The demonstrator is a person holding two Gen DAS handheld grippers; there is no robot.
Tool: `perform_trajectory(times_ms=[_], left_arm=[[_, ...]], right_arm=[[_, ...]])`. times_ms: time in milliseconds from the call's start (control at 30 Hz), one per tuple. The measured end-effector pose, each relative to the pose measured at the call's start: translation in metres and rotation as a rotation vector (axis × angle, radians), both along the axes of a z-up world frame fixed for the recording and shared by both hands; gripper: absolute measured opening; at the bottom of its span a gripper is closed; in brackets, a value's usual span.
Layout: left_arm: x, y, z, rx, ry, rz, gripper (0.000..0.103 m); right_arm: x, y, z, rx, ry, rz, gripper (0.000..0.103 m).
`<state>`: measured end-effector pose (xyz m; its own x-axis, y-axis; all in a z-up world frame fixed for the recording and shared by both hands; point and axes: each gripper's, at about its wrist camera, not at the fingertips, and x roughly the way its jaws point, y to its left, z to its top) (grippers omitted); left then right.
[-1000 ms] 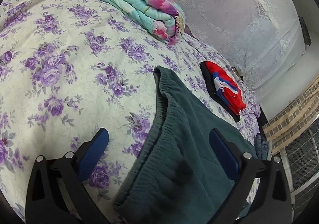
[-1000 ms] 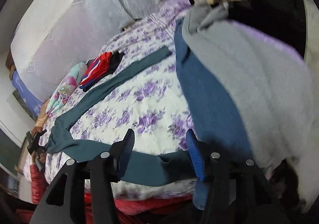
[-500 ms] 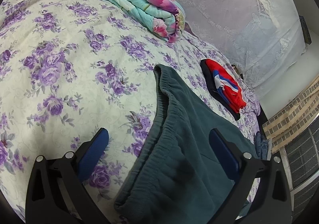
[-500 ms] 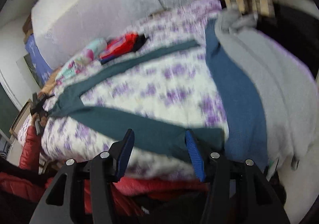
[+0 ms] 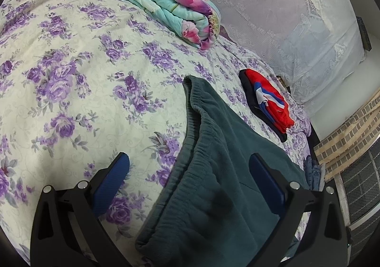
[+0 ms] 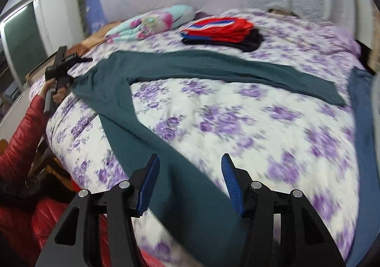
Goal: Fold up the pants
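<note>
Dark green pants (image 6: 166, 70) lie spread on the floral bed, legs splayed in a V. In the left wrist view their elastic waistband (image 5: 201, 148) lies between and just beyond the fingers. My left gripper (image 5: 190, 165) is open and empty, hovering over the waist end. My right gripper (image 6: 190, 172) is open and empty, over the near leg (image 6: 180, 167) close to its cuff at the bed's front edge. The left gripper also shows in the right wrist view (image 6: 59, 65), held in a hand by the waist.
A folded red, blue and black garment (image 6: 220, 29) (image 5: 268, 105) lies beyond the pants. A folded floral quilt (image 5: 161, 3) sits near the head of the bed. A blue garment (image 6: 363, 148) and grey cloth drape the right side. A white lace cover (image 5: 296, 17) lines the wall.
The right gripper has swung left and up from the blue and grey clothes to hover over the near pant leg. The left gripper has barely moved.
</note>
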<state>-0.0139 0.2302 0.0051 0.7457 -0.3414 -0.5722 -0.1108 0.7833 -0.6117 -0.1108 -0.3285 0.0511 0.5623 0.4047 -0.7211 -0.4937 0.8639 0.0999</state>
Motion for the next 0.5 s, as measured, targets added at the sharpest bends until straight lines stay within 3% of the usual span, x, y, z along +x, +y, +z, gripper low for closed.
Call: perform_trajectory(times_ms=[33, 133, 167, 367, 500], left_arm=[[0.000, 0.000, 0.000, 0.000, 0.000, 0.000, 0.098], [0.000, 0.000, 0.000, -0.004, 0.000, -0.003, 0.098], [0.001, 0.001, -0.001, -0.005, -0.001, -0.004, 0.098], [0.001, 0.001, -0.001, -0.009, -0.001, -0.006, 0.098], [0.001, 0.001, 0.000, -0.007, -0.001, -0.006, 0.098]], right_arm=[[0.006, 0.006, -0.004, 0.005, 0.021, 0.038, 0.051], [0.010, 0.019, -0.009, -0.005, 0.050, 0.121, 0.026], [0.007, 0.023, -0.009, -0.013, 0.050, 0.141, 0.009], [-0.027, 0.036, 0.007, -0.039, 0.008, 0.173, 0.005], [-0.064, 0.050, 0.004, -0.020, 0.043, 0.253, 0.005]])
